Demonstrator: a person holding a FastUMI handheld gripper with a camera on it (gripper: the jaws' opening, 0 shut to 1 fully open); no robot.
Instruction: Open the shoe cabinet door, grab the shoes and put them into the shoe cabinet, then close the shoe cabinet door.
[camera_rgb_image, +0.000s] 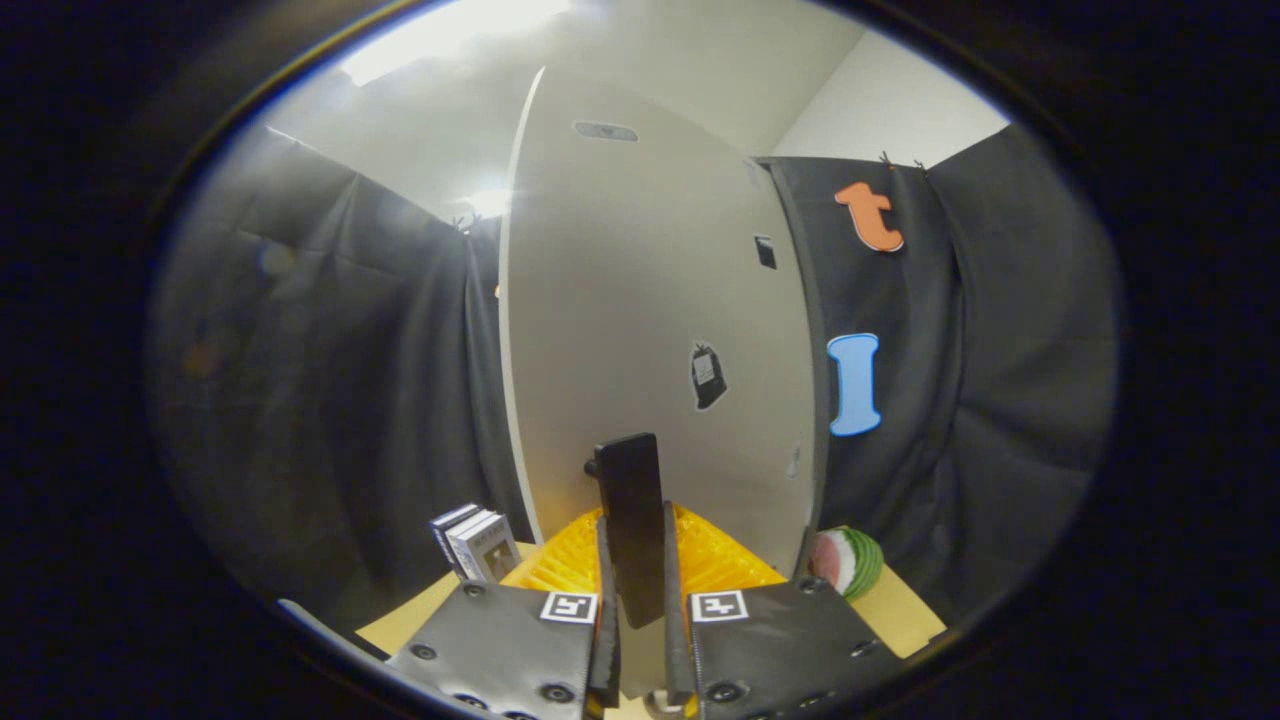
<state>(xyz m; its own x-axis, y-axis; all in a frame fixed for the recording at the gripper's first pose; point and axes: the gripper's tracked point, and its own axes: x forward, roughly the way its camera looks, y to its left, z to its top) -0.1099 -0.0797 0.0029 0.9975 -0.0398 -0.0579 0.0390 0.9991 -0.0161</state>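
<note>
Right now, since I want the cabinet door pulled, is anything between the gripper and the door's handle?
Nothing visible does. The black handle sits between the fingers of the gripper, which press on it from both sides, in front of the pale cabinet door. The yellow ridged item lies lower, outside the gap.

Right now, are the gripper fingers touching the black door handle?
Touching. In the gripper view the black handle on the cabinet door stands between the fingers, both pressing on its sides, with no gap visible; gripper shut.
</note>
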